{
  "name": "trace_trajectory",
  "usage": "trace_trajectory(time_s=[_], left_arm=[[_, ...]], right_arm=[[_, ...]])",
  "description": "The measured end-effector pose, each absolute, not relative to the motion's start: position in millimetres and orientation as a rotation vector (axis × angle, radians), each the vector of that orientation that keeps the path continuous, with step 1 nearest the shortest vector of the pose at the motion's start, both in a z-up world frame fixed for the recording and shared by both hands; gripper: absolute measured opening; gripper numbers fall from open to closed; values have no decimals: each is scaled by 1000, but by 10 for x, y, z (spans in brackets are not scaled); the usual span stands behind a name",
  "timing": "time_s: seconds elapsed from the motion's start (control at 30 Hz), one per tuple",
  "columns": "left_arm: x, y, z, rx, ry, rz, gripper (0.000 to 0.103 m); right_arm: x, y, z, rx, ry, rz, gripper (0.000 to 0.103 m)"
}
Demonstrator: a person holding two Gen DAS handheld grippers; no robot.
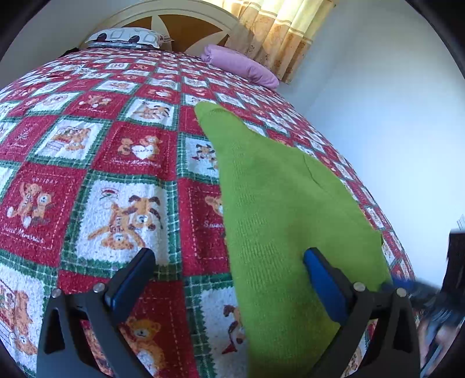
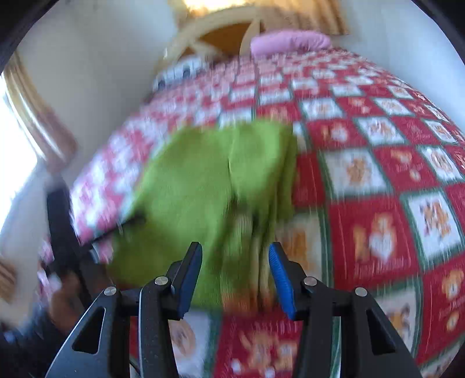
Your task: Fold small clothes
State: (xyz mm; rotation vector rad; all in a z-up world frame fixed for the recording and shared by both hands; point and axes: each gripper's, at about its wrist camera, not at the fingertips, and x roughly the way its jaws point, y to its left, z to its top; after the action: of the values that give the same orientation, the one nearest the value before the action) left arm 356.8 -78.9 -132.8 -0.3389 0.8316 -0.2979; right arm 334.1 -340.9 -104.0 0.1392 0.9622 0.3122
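A green knit garment (image 1: 276,209) lies flat on the red, white and green teddy-bear quilt (image 1: 122,151), running from a narrow far end to a wide near end. My left gripper (image 1: 231,261) stands open just above the quilt. Its right finger is over the garment's near part, its left finger over bare quilt. The right wrist view is blurred. There the garment (image 2: 203,180) lies folded over itself, with its near edge between the fingers of my right gripper (image 2: 235,257). That gripper is open and its blue pads do not press the cloth.
A purple pillow (image 1: 241,65) and a patterned pillow (image 1: 128,37) lie at the headboard (image 1: 186,26). A curtain (image 1: 279,32) hangs behind. The bed's right edge runs along a white wall (image 1: 377,116). A dark blurred shape (image 2: 62,229) stands beside the bed's edge.
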Motion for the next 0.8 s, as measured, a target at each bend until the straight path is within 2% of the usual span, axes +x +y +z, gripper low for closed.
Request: trace_trajectory(time_s=[0.03,0.2,0.3,0.33,0.4,0.57,0.8], left_arm=[[3574,-791,-1326,-339,838,-300,103],[3544,-863,-1290,-281,838,-303,103],[3612,-858,-1340,-292,857,-315,103],[3618,-828,-1353,-314,863,-320,103],[3637,-797,-1385,-338,876,-335,103],[3662,-804,-1437,-360,894,-367,103],[3676,-860,-1457,-343,891,-404,103]], right_arm=[[3309,-3416,-1107,121,980,299,13],[3111,-3579,-1295,200,986,291,13],[3141,-3628,-1348,211,978,314,20],[3145,-3667,-1309,236,975,332,36],[3173,-3720,-1173,259,958,319,55],[3505,-3969,-981,430,860,373,57],[4286,-4132,-1348,726,930,421,57]])
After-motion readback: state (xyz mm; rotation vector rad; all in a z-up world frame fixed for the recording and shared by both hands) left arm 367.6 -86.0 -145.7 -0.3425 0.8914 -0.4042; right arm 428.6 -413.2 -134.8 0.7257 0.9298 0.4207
